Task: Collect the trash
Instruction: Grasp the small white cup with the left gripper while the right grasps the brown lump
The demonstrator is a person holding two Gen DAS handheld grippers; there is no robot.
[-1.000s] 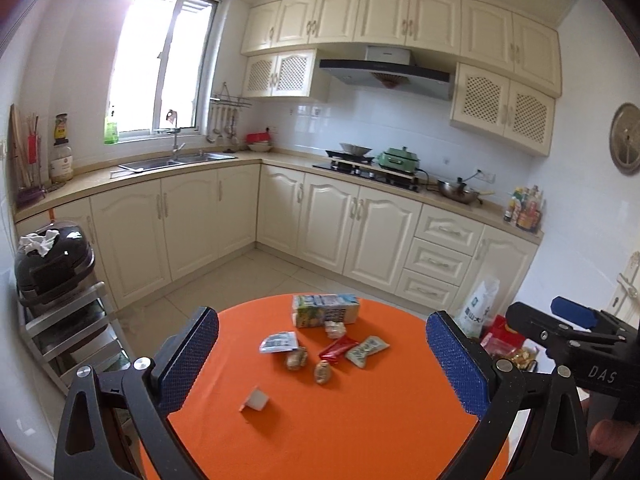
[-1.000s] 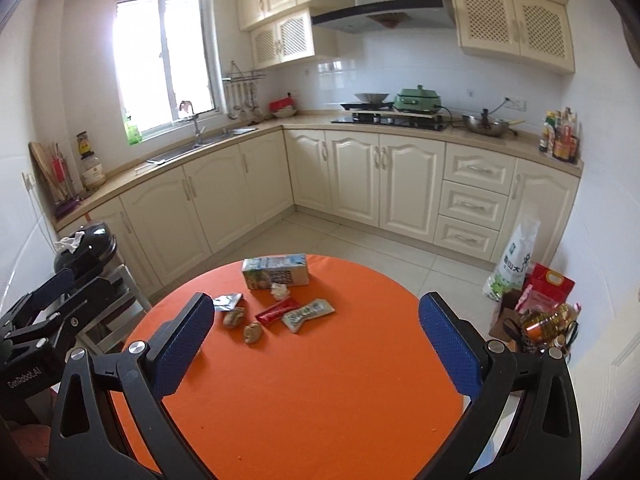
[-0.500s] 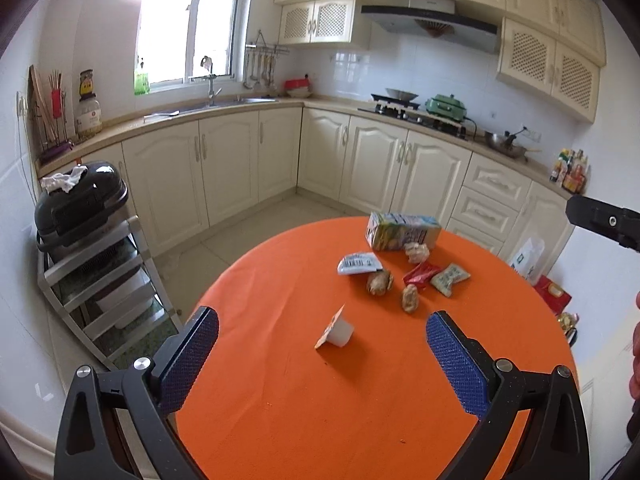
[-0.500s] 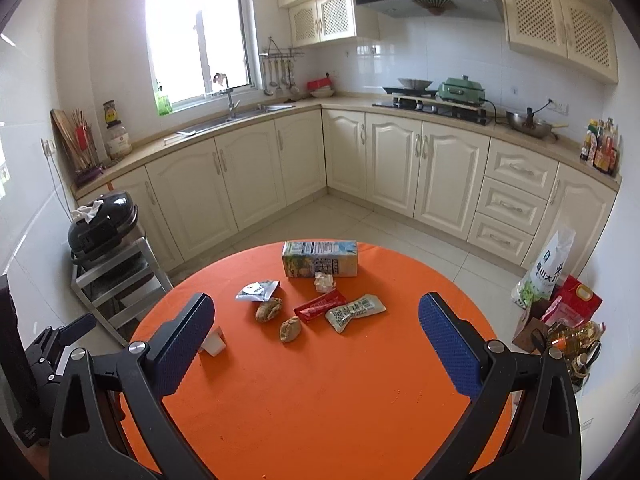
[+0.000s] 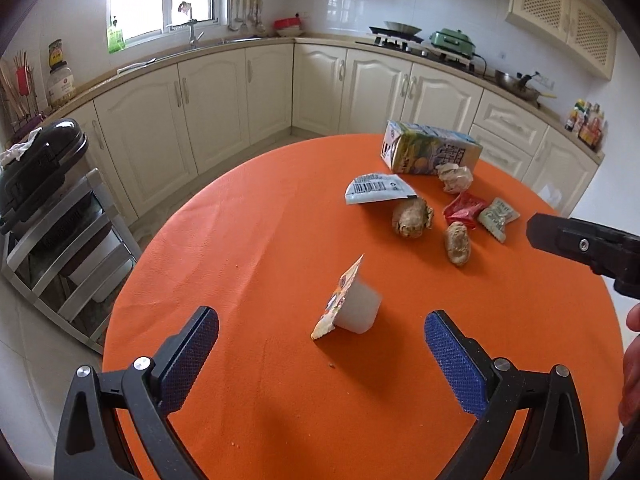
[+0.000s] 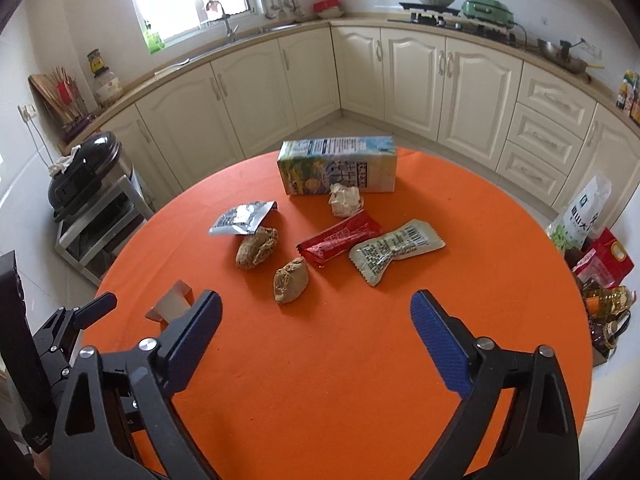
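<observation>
A round orange table (image 5: 280,400) carries the trash. A small white cup with a peeled foil lid (image 5: 358,310) lies on its side just ahead of my open left gripper (image 5: 322,322), in line with the gap and untouched. Farther right lie a milk carton (image 6: 340,164), a crumpled tissue (image 6: 346,200), a silver wrapper (image 6: 242,218), two brown crumpled lumps (image 6: 256,246), a red wrapper (image 6: 340,238) and a pale green wrapper (image 6: 394,248). My right gripper (image 6: 316,300) hovers short of the nearer lump (image 6: 290,274), its jaws closing with nothing between them.
Cream kitchen cabinets (image 5: 224,100) curve round behind the table. A steel rack with a black appliance (image 5: 40,168) stands on the floor at the left. Bags and bottles (image 6: 596,256) crowd the floor at the right, beyond the table's edge.
Both grippers have dropped toward the table and tilted downward. The left one has swung over to the white cup, and the right one has neared the wrappers with its jaws slightly narrower.
</observation>
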